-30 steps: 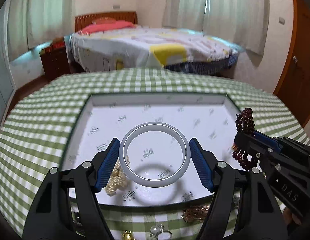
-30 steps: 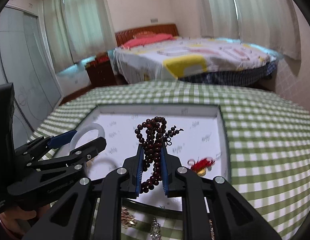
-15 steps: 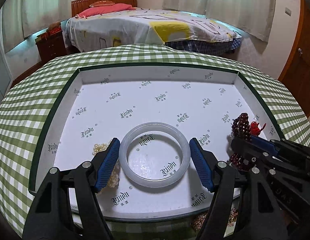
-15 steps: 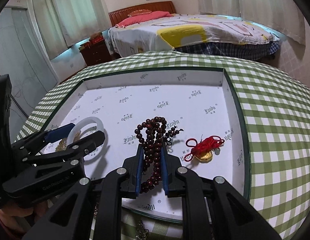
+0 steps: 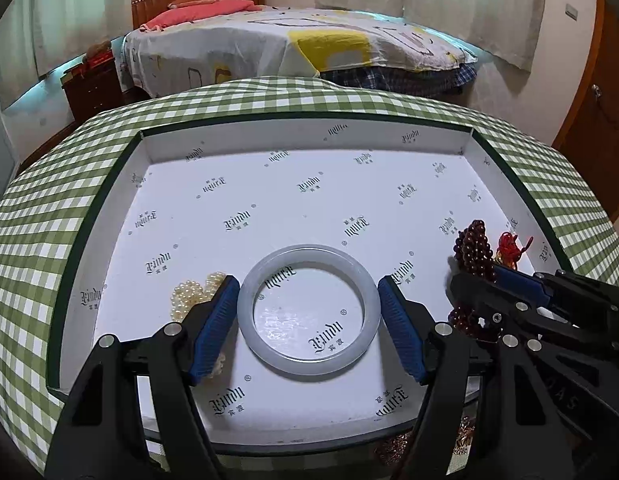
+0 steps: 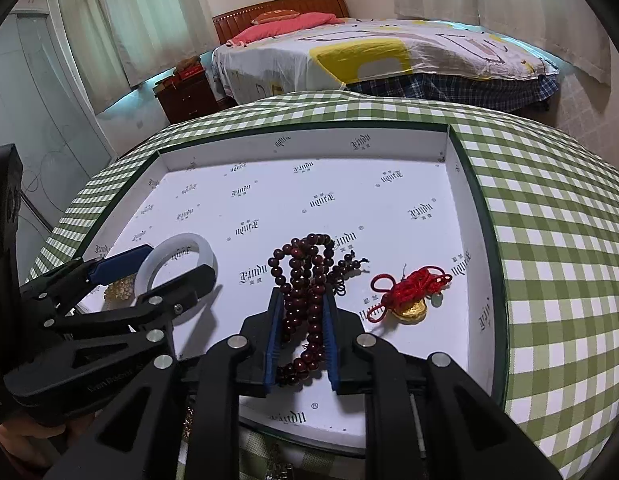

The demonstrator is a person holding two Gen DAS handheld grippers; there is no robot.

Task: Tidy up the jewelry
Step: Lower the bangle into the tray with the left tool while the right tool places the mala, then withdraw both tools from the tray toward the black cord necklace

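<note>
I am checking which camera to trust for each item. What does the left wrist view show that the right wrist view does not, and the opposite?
Only the left wrist view shows the whole white bangle between the left gripper pads, and the pearl strand as clear beads.

Only the right wrist view shows the right gripper pads shut on the dark bead bracelet, and the gold pendant under the red cord.

Both show the white box, bangle, dark beads, red cord and checked tablecloth.

One box (image 5: 109, 184), one bangle (image 5: 308, 310), one bead bracelet (image 6: 305, 280), one pearl strand (image 5: 189, 298), one red-corded charm (image 6: 409, 292), two grippers (image 5: 308, 316) (image 6: 302, 336).
</note>
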